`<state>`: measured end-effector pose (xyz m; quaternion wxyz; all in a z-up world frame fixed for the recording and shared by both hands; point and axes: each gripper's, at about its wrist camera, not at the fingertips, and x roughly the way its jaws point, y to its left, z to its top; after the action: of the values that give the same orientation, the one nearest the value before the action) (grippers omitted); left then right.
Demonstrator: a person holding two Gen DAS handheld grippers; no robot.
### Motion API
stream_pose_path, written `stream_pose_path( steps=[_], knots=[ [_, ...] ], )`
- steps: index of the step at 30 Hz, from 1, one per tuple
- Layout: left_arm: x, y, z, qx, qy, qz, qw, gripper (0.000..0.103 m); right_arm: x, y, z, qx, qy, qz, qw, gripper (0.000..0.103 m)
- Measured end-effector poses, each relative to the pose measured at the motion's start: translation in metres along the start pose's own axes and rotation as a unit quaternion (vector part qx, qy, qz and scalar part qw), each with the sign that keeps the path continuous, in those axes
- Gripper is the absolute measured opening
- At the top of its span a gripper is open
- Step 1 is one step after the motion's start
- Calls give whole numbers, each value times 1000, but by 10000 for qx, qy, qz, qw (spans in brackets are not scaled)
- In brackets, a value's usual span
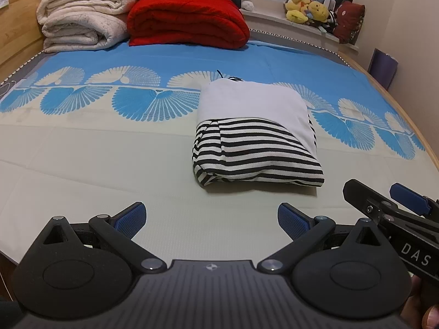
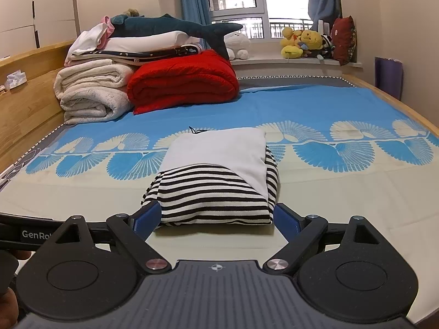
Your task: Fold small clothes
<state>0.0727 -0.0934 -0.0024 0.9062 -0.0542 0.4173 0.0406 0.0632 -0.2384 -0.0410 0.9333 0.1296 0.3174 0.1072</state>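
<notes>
A small garment [image 1: 255, 134], white with black-and-white stripes, lies folded into a compact rectangle on the bed; it also shows in the right wrist view [image 2: 216, 181]. My left gripper [image 1: 211, 219] is open and empty, low over the bedsheet, short of the garment's near edge and to its left. My right gripper [image 2: 216, 216] is open, its blue pads [image 2: 146, 216] flanking the garment's near edge without closing on it. The right gripper also shows at the right edge of the left wrist view [image 1: 384, 200].
The bed [image 2: 356, 192] has a blue and cream fan-patterned sheet. Folded white blankets [image 2: 90, 93], a red quilt [image 2: 183, 79] and a plush shark [image 2: 170, 27] are stacked at the far left. Plush toys [image 2: 304, 41] sit on the windowsill. A wooden headboard [image 2: 30, 96] runs along the left.
</notes>
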Motion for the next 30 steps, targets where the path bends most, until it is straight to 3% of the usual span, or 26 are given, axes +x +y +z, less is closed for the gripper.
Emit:
stream_pose_path(
  steps=[30],
  knots=[
    [0,1,0,-15,21,8,10000,102,0,1,-1,45,20,-7,10000,89]
  ],
)
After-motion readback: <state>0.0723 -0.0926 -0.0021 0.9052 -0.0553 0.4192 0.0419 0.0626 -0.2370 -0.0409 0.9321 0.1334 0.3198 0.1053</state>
